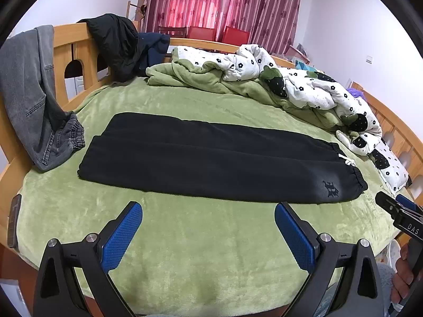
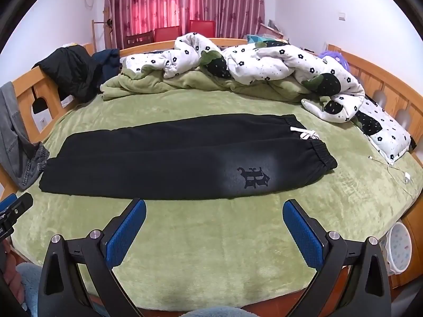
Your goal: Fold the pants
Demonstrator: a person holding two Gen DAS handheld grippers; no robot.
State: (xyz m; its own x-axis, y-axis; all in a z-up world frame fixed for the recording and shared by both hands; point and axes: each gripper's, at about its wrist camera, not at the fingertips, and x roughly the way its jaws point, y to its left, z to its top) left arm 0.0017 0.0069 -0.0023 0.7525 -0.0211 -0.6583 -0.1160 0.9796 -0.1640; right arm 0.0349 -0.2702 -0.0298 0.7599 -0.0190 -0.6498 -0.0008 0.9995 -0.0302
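Black pants (image 1: 216,158) lie flat on the bed (image 1: 185,237) just ahead of both claws, legs already stacked lengthwise, cross-folds judged outstanding; left claw (image 1: 208,233) and right claw (image 2: 214,231) gape wide, holding nothing.

Both views are bright and evenly lit. Daylight glows pink through the far curtains (image 1: 224,2), strongest at their middle. A pale sheen of glare lies on the pants (image 2: 185,155) around the logo (image 2: 253,177). Shadows on the bed (image 1: 211,237) are soft and faint. Fisheye distortion bows the bed frame, and black vignetting fills the corners. Focus is sharp throughout.
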